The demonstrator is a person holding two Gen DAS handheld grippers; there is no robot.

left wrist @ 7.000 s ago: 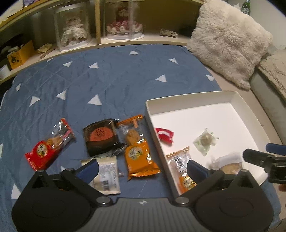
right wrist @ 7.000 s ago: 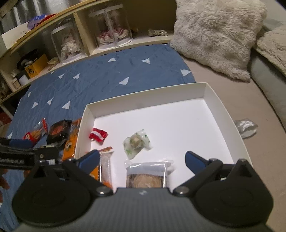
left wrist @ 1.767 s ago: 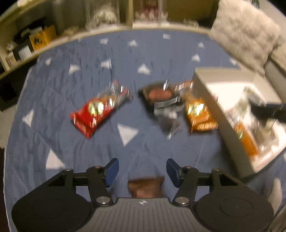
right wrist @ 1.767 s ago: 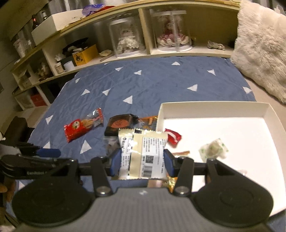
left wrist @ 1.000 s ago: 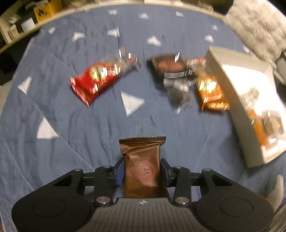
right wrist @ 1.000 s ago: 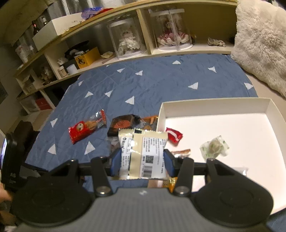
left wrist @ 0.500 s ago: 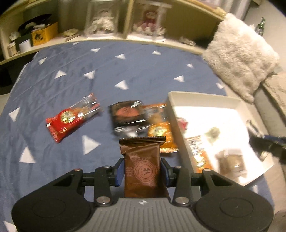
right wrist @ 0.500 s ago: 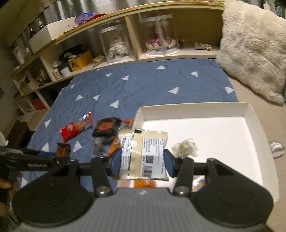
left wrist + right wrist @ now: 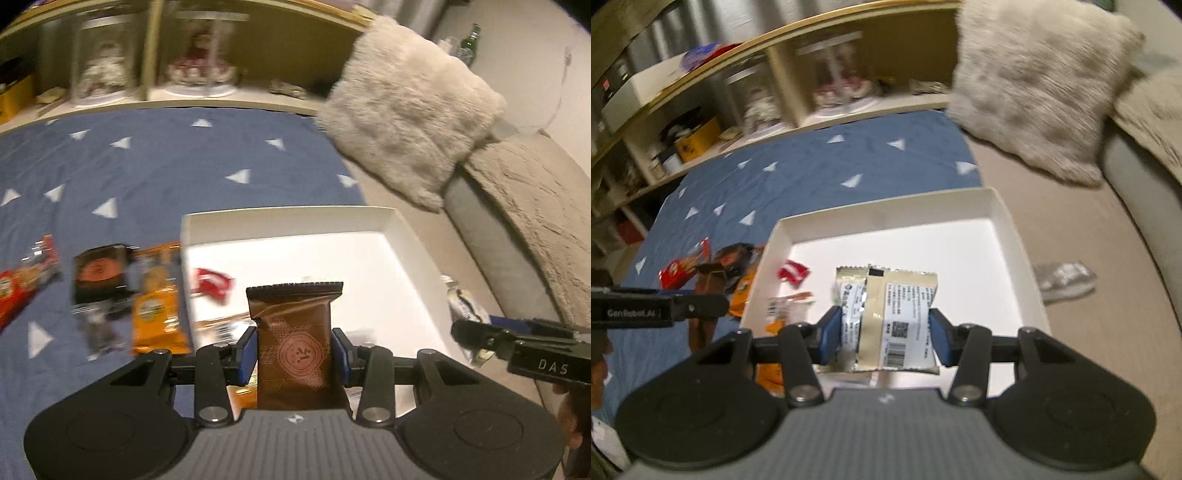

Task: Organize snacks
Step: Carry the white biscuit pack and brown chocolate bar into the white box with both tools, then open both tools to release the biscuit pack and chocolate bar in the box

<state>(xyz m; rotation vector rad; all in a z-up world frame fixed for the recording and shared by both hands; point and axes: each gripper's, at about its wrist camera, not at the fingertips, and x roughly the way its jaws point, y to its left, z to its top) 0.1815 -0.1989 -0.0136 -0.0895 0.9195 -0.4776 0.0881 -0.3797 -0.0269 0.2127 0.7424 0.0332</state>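
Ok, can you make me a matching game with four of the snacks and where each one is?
Snacks:
1. brown foil snack packet
2. pale gold packet with barcode
3. small red wrapped candy
4. orange snack bag

Places:
A. lying inside the white cardboard box
B. lying on the blue triangle-patterned quilt
C. squeezed in the left tongs
D. squeezed in the right tongs

Pairs: 1-C, 2-D, 3-A, 4-B
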